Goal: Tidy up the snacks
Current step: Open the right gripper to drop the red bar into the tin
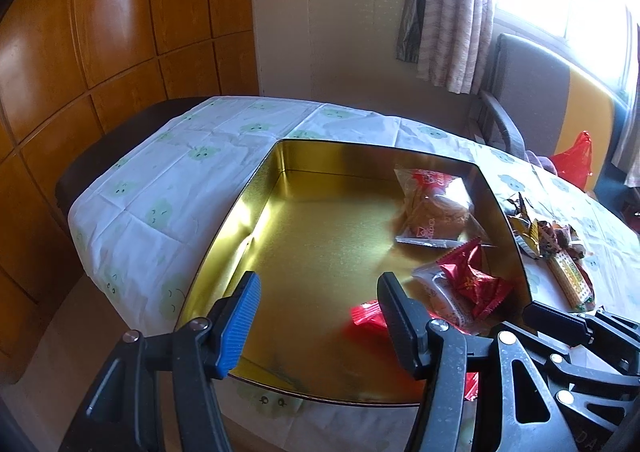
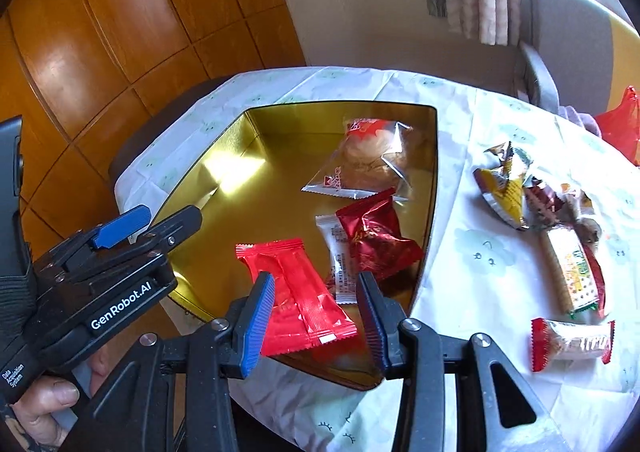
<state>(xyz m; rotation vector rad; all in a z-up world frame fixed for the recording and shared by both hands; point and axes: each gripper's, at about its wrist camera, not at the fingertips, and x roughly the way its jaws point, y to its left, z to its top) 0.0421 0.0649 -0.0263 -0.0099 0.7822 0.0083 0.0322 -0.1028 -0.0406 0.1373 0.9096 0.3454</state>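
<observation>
Left wrist view: left gripper (image 1: pixel 316 316) hangs with jaws apart and nothing between them, over the gold tin's (image 1: pixel 256 188) near edge.

Right wrist view: right gripper (image 2: pixel 316 320) has jaws apart around the bright red wrapper (image 2: pixel 296 292), apparently not pinching it. Light, crinkly, probably slippery, it is best pinched across its flat middle. More snacks, including a red-ended bar (image 2: pixel 572 344), lie near the table's right edge.

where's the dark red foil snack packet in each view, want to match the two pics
Left wrist view: dark red foil packet lies in the gold tin, lower right, near the tin's right wall, just beyond the left gripper.
Right wrist view: the packet sits centre, inside the tin, just beyond the right gripper.
Shared landmark: the clear-wrapped pastry lies just behind it in both.
</observation>
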